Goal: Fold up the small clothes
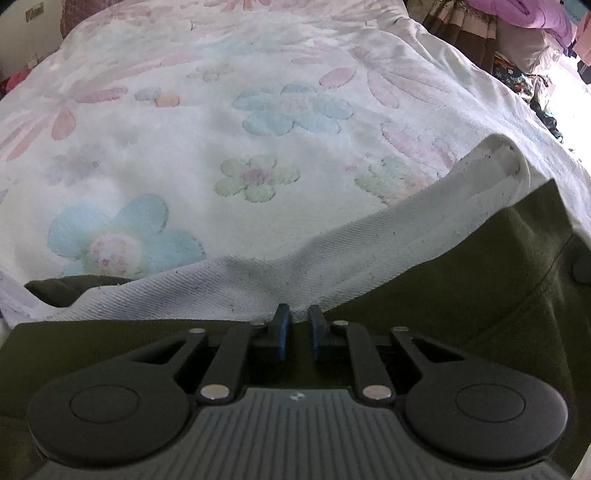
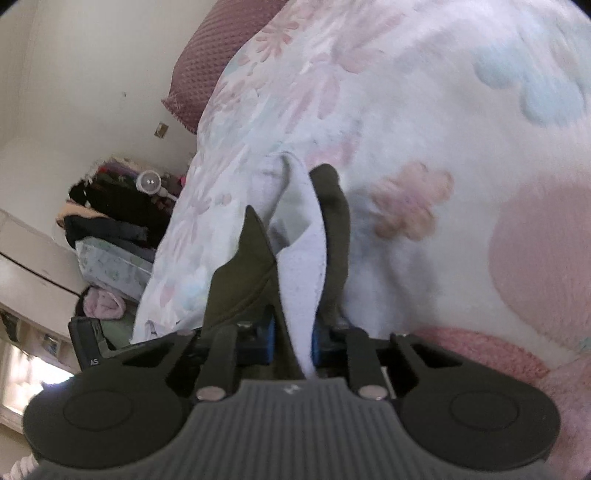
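A small olive-green garment (image 1: 461, 288) with a white lining (image 1: 332, 254) lies on the floral bedspread (image 1: 184, 129). In the left wrist view my left gripper (image 1: 298, 321) sits low over the garment's near edge, its blue-padded fingers (image 1: 282, 328) close together with a narrow gap; whether cloth is pinched there is hidden. In the right wrist view my right gripper (image 2: 293, 345) is shut on a bunched fold of the same garment (image 2: 240, 280), olive outside and white inside (image 2: 301, 280), and holds it up above the bed.
The bedspread (image 2: 424, 110) fills most of both views. A maroon pillow (image 2: 218, 55) lies at the head of the bed. Piled clothes (image 2: 107, 210) sit beside the bed by the wall. More clothes (image 1: 524, 33) are heaped at the far right.
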Available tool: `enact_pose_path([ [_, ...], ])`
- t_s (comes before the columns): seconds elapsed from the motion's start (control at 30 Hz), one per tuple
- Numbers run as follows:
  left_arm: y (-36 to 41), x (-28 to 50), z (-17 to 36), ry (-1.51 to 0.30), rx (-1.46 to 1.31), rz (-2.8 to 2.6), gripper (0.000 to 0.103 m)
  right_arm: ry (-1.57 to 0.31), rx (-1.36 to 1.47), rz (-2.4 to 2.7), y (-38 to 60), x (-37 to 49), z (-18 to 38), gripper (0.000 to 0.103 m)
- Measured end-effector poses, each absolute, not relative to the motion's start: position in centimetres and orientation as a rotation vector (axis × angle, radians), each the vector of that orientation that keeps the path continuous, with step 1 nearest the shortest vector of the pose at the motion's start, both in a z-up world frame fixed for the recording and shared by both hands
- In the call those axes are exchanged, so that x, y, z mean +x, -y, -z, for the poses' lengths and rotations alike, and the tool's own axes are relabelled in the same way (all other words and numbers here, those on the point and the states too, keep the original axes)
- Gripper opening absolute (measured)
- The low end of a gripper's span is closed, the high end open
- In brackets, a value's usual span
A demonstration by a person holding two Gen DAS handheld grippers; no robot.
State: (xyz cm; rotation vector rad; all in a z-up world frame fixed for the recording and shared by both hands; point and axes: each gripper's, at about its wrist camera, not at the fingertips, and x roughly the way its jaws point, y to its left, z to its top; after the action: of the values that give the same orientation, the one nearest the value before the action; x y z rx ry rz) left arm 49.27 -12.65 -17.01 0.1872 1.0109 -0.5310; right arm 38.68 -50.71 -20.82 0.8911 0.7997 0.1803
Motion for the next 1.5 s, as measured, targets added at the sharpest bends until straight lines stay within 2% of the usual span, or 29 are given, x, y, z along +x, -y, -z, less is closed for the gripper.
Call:
enact_pose_path([
  [0.3, 10.0, 46.4, 12.9, -0.948, 0.231, 0.508, 0.020, -0.818, 0.826, -0.172, 46.9, 39.1, 13.1, 0.011],
  [0.63, -2.4, 44.2, 6.3, -0.914, 0.148, 0.451, 0.024, -0.839, 0.714, -0.186, 36.3, 42.1, 4.3, 0.010],
  [0.8, -7.7, 43.1, 4.1, -0.887, 0.113, 0.433, 0.025, -0.856, 0.664, -0.193, 28.9, 44.6, 2.0, 0.010],
  [1.03, -14.2, 41.7, 3.3, -0.874, 0.030, 0.425, 0.026, -0.954, 0.562, -0.191, 16.2, 49.4, 2.8, 0.010],
  [1.4, -19.6, 39.8, 5.4, -0.914, -0.065, 0.411, 0.026, -1.153, 0.344, -0.174, 2.0, 53.3, 12.9, 0.011],
  [1.47, -20.0, 39.6, 5.3, -0.913, -0.068, 0.406, 0.026, -1.168, 0.325, -0.172, 1.5, 53.0, 13.5, 0.014],
  [1.5, -20.1, 39.5, 5.1, -0.909, -0.071, 0.408, 0.026, -1.163, 0.295, -0.185, 1.3, 52.8, 13.0, 0.022],
])
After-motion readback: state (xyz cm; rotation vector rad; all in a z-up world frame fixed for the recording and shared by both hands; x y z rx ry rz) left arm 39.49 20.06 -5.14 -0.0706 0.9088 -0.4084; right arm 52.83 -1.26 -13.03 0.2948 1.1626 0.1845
